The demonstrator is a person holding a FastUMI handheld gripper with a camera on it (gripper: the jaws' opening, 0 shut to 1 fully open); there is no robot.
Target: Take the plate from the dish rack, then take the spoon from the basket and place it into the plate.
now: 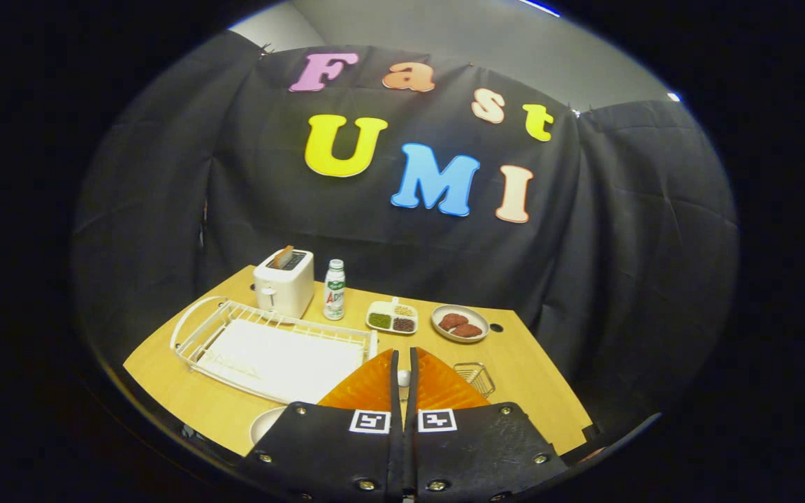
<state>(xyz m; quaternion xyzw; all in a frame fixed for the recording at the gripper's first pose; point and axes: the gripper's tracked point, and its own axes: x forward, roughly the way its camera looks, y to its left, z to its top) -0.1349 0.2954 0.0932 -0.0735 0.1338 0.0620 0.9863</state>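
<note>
My gripper [404, 352] is held above the near part of the wooden table [186, 405], its fingers drawn almost together. A small white piece of the spoon [403, 378] shows in the narrow gap between them, so the fingers are shut on it. The white plate [263, 423] lies on the table just left of the fingers, in front of the dish rack, and is partly hidden by the gripper body. The white wire dish rack [270, 346] stands beyond the plate with nothing upright in it. The small wire basket [476, 378] sits just right of the fingers.
At the back of the table stand a white toaster [284, 283] with a slice in it, a small bottle [334, 290], a divided dish of grains [392, 318] and a bowl with brown patties [460, 323]. Black cloth walls close the booth behind.
</note>
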